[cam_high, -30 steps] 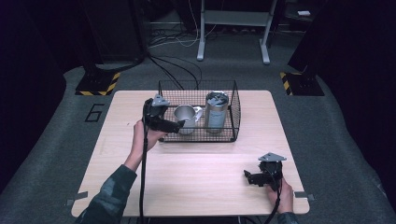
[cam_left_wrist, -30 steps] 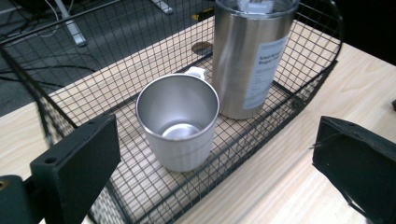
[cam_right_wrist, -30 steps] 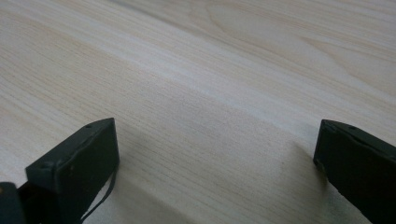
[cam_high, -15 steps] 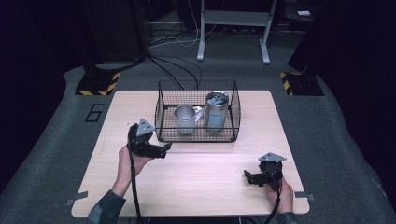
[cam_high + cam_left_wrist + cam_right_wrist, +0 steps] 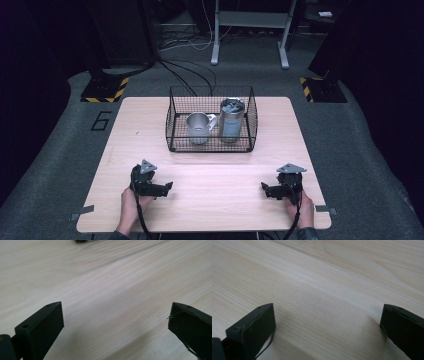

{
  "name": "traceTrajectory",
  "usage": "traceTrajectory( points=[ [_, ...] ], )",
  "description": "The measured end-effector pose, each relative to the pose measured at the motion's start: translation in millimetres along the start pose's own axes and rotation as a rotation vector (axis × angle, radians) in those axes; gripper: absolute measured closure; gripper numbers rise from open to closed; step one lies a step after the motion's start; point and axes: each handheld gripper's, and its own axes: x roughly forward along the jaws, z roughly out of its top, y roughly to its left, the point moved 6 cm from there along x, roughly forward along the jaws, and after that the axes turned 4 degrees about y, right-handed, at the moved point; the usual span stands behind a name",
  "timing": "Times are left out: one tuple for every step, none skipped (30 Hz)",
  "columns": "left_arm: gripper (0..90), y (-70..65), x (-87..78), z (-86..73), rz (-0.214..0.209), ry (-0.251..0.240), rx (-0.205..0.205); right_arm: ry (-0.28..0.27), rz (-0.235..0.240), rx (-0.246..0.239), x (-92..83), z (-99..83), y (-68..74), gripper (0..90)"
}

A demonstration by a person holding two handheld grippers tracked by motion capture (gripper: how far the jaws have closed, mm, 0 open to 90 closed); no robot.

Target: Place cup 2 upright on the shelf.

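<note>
A light wooden table (image 5: 210,170) is set on grey carpet (image 5: 55,165). A chalked "6" (image 5: 101,120) is seen beside its left edge. Black cables (image 5: 187,75), hazard-striped bases (image 5: 104,89) and a grey metal stand (image 5: 250,22) are seen behind.

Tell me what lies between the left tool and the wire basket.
Only bare wood. In the high view, the left tool rests near the front of the table, and nothing stands on the stretch up to the wire basket.

Left hand-held gripper (image 5: 166,188), right hand-held gripper (image 5: 265,190): jaws spread, low.
</note>
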Motion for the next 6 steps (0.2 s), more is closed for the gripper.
traceTrajectory(
  points=[
    [0.2,0.7,0.9,-3.0,0.001,-0.008,-0.016,0.0,0.0,0.001,0.0,0.0,0.1,0.0],
    [0.2,2.5,0.6,-6.6,0.011,-0.009,-0.029,0.0,0.0,0.002,0.0,0.0,0.1,0.0],
    [0.2,3.8,1.1,-8.0,0.017,-0.018,-0.035,0.0,0.0,-0.001,0.0,0.0,-0.1,0.0],
    [0.2,5.4,1.0,-10.4,0.019,-0.012,-0.04,0.001,0.0,0.002,-0.1,0.0,0.1,0.0],
    [0.2,6.9,1.5,-13.2,0.025,-0.013,-0.05,0.0,-0.001,0.002,-0.1,0.0,0.1,0.0],
    [0.2,9.0,1.5,-15.2,0.027,-0.009,-0.046,0.001,-0.001,0.002,-0.1,0.0,0.1,0.0]
  ],
)
